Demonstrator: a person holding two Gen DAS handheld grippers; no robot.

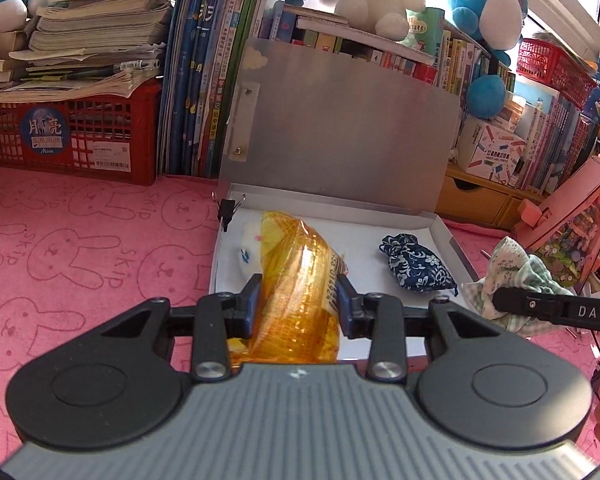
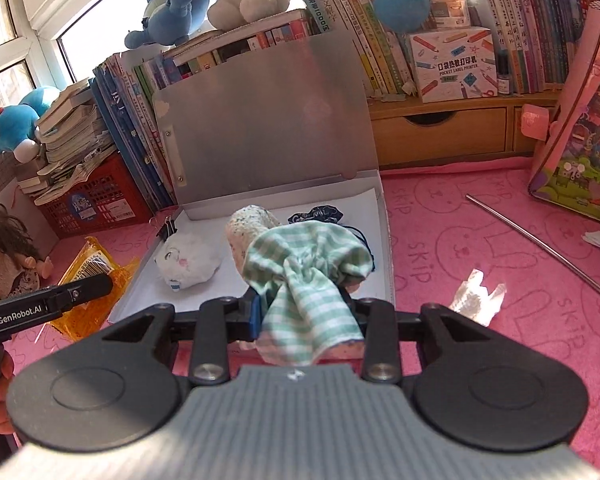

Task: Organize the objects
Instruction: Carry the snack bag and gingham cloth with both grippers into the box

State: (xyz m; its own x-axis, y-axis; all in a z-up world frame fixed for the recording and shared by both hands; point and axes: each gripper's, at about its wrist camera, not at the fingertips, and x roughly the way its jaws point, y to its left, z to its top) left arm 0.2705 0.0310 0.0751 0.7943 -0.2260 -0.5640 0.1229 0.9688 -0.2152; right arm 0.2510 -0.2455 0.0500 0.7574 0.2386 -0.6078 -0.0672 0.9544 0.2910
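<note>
A: Left gripper (image 1: 298,300): fingers pinching an orange bag (image 1: 296,280), translucent, barcode label on one side. Held over the near left part of the box (image 1: 440,236).

B: Right gripper (image 2: 304,308)?

A: Fingers pressed tight on a checked cloth (image 2: 312,272), green and white, bunched up between the pads. It hangs above the near edge of the box (the far pad is hidden behind the cloth).

B: Box contents?

A: Shallow white box, grey lid (image 1: 340,128) standing open against the books (image 1: 204,60). Inside: a white plush (image 2: 188,260) at the left, a blue floral pouch (image 1: 416,264) at the right, well apart from each other. A binder clip (image 1: 228,208) sits on the box's far left corner. From the right wrist a speckled roll (image 2: 248,228) shows just behind the cloth; cannot tell whether it rests in the box or is held with the cloth.

B: Bench?

A: Pink cover (image 1: 80,248) with rabbit outlines. Red crate (image 1: 72,136) at far left under stacked papers. A doll (image 2: 4,256) sits left of the box. Right of the box: a metal rod (image 2: 540,248), a crumpled clear wrapper (image 2: 476,292), a pink gift bag (image 2: 580,140). Plush toys line the tops of the books.
</note>
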